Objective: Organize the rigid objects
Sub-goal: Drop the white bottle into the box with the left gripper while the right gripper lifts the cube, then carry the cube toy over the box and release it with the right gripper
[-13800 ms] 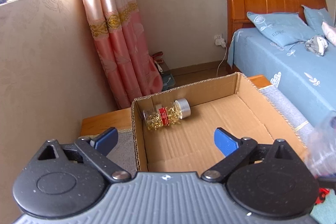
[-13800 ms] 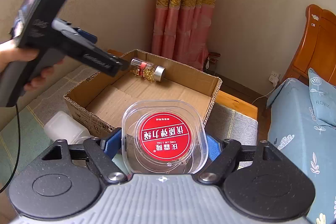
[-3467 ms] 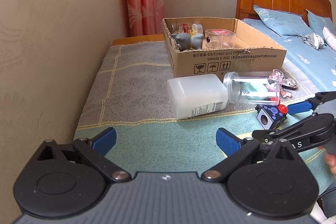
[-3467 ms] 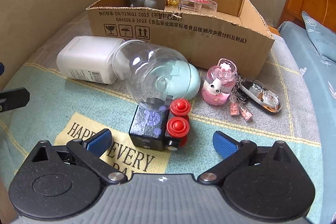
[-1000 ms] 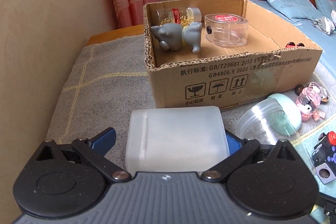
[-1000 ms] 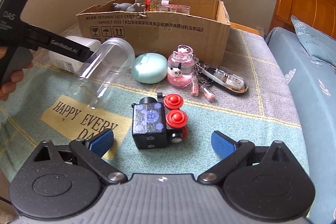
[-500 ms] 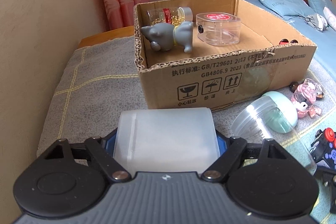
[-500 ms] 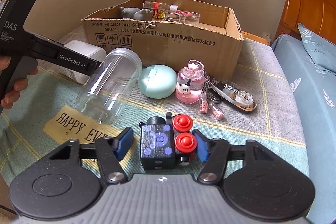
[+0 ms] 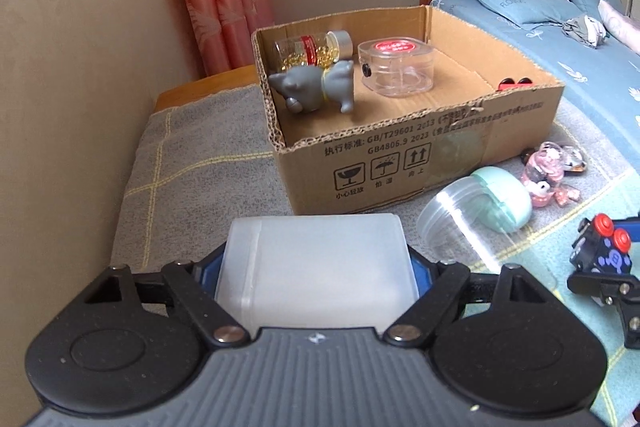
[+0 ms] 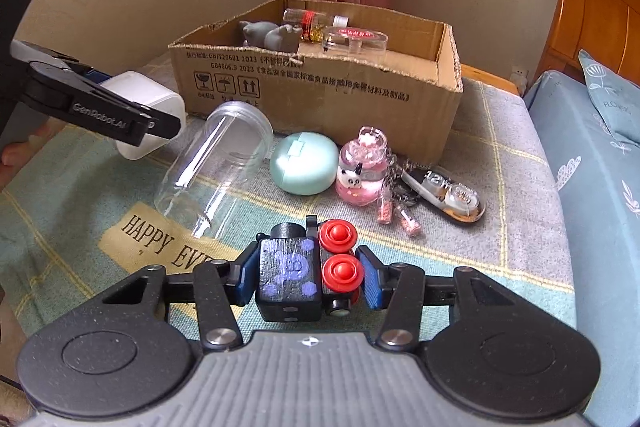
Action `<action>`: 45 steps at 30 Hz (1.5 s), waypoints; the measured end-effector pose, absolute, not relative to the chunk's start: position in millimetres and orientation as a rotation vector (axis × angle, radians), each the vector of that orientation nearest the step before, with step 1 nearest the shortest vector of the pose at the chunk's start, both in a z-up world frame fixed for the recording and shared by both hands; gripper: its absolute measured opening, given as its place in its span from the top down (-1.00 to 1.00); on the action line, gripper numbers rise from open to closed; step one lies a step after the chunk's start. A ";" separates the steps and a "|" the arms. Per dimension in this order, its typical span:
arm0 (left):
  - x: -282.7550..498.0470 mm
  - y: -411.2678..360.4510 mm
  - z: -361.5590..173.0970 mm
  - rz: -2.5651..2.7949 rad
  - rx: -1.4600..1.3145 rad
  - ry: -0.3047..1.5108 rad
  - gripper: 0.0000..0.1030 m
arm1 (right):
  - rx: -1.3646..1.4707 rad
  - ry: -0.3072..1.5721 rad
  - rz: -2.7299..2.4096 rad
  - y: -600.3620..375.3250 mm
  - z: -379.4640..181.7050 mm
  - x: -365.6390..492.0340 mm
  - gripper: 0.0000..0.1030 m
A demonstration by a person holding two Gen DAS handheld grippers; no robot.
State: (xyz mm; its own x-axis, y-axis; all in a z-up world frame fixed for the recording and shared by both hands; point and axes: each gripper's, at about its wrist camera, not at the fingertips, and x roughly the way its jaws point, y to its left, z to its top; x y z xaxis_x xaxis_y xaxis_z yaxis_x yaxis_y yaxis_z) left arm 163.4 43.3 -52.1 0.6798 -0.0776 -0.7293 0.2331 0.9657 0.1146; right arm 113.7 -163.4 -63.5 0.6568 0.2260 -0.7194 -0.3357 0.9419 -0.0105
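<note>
We hold two items at once, both clamped and neither yet in the box (image 9: 400, 155). The left gripper (image 9: 316, 267) has its jaws closed about halfway on the white bottle (image 9: 316, 267), blue pads pressed against its two sides. In the right wrist view the bottle (image 10: 148, 103) appears tilted and partly clear of the cloth-covered surface (image 10: 500, 227), just beside the box's near left corner. The right gripper (image 10: 306, 277) has its jaws drawn nearly as close as they go, gripping the black cube toy (image 10: 290, 277) with its two red buttons (image 10: 340, 255) between the pads. We cannot tell whether the toy has left the surface.

The step in hand, as we judge it, is pick-up complete and transfer about to begin. The box already contains a grey elephant (image 9: 312, 89), a capsule bottle (image 9: 312, 51) and a clear case (image 9: 396, 67). Its near and right floor areas are free.

The next move calls for raising each item above the box wall before travelling forward, then releasing over free floor. Still loose on the surface are the clear jar (image 10: 216, 163), the mint case (image 10: 304, 163), the pink charm (image 10: 362, 167) and the keyring (image 10: 444, 191), all standing close in front of the box; the lift should pass above them.
</note>
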 end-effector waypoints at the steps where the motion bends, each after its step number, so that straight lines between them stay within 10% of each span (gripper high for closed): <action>1: 160.8 43.0 -48.0 -0.181 0.206 0.804 -0.61 | -0.142 0.794 0.326 -165.1 -60.8 114.1 -0.07; 20: 202.9 4.8 30.7 -0.250 0.210 0.645 -0.61 | -0.236 0.702 0.396 -175.4 -2.3 124.5 -0.07; 45: 184.1 26.9 0.6 -0.188 0.063 0.680 -0.95 | -0.203 0.676 0.395 -186.3 34.8 177.2 -0.07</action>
State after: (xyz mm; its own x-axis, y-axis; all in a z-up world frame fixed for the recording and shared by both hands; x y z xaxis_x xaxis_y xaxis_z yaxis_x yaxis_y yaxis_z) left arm 184.1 26.9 0.6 0.7614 -0.1520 -0.6302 0.1934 0.9811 -0.0031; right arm 177.2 -186.3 34.8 0.7098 0.2886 -0.6426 -0.4185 0.9065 -0.0552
